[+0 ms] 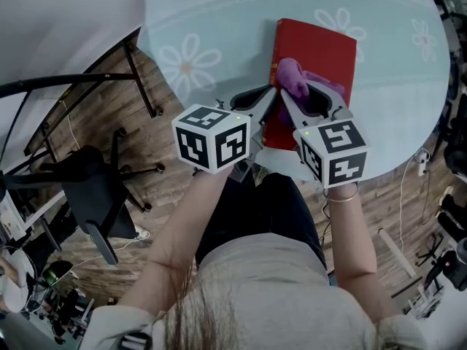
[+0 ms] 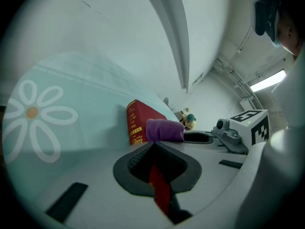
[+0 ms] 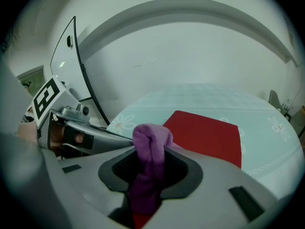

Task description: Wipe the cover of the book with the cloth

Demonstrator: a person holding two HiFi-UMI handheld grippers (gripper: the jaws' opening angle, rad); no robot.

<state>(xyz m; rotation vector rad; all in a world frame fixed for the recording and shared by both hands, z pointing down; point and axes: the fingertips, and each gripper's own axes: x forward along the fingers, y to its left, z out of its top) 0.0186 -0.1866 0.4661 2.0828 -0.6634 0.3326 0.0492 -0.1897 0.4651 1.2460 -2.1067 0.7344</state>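
Purple cloth (image 3: 150,161) is sitting bunched between the jaws of the right tool (image 1: 292,95), which are clamping it tight. Its folded top is sticking up above the tips, and the rest is hanging down through the gap behind them. The wad is resting on the near left part of the red book (image 1: 321,49), close to the spine. The book is lying flat and closed on the round tabletop (image 1: 219,20), which is wearing a pale blue-green cover printed with white daisies. Gold lettering is showing on the spine, which is facing the left tool (image 1: 274,90). That tool is lying along the spine side with its jaws brought together at the tips and nothing pinched between them. A strip of the book's red is showing through the opening behind the tips. The two tools are angling in toward each other, their tips just beside one another over the book's left edge. The person's forearms are reaching forward from the tabletop's near rim. A black chair (image 1: 95,188) is standing on the wooden floor (image 1: 171,173) to the left, well apart from the book.
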